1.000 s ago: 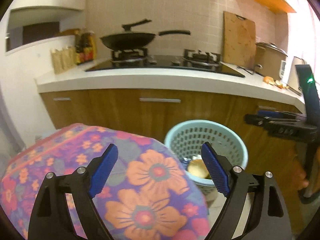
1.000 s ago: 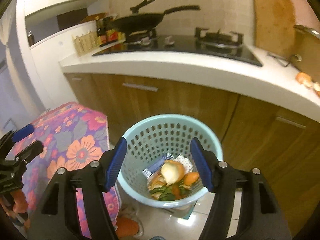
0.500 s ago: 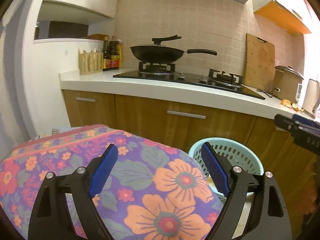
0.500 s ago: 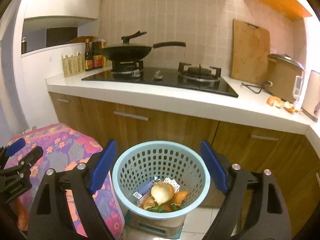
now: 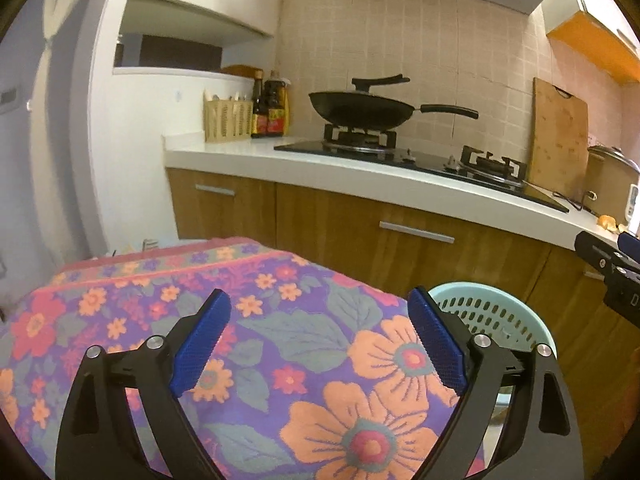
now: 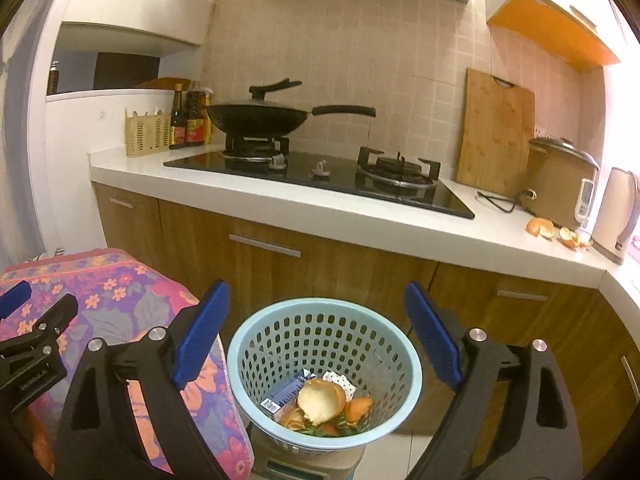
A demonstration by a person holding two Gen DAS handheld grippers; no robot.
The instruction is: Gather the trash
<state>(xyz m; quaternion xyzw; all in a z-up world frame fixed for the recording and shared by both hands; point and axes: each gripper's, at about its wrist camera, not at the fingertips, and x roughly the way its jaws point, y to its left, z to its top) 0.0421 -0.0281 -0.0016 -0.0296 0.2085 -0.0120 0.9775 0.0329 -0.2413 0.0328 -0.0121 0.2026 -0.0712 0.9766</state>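
Pale blue plastic makes up the perforated basket point(image 6: 324, 364), which stands low in front of the wooden cabinets and holds the collected trash: orange peel point(image 6: 320, 400), a small dark carton point(image 6: 286, 394) and a white scrap. The right claw point(image 6: 316, 340) hangs above the basket with its blue pads far apart; its jaws have just been opening, and nothing lies between them or touches them. More peel point(image 6: 540, 227) still lies on the white desk point(image 6: 360, 224) at the far right, just beside the rice cooker point(image 6: 560, 180) and a kettle, well apart from the basket. The left claw point(image 5: 318, 336) is also spread wide and empty, held over a flower-patterned cloth point(image 5: 280, 344) that covers something bulky just left of the basket. On the desk a black wok point(image 6: 258, 118) sits on the left burner of the hob, a wooden board point(image 6: 496, 132) leans against the tiled wall, and sauce bottles point(image 6: 188, 116) stand beside a small woven holder at the left end.
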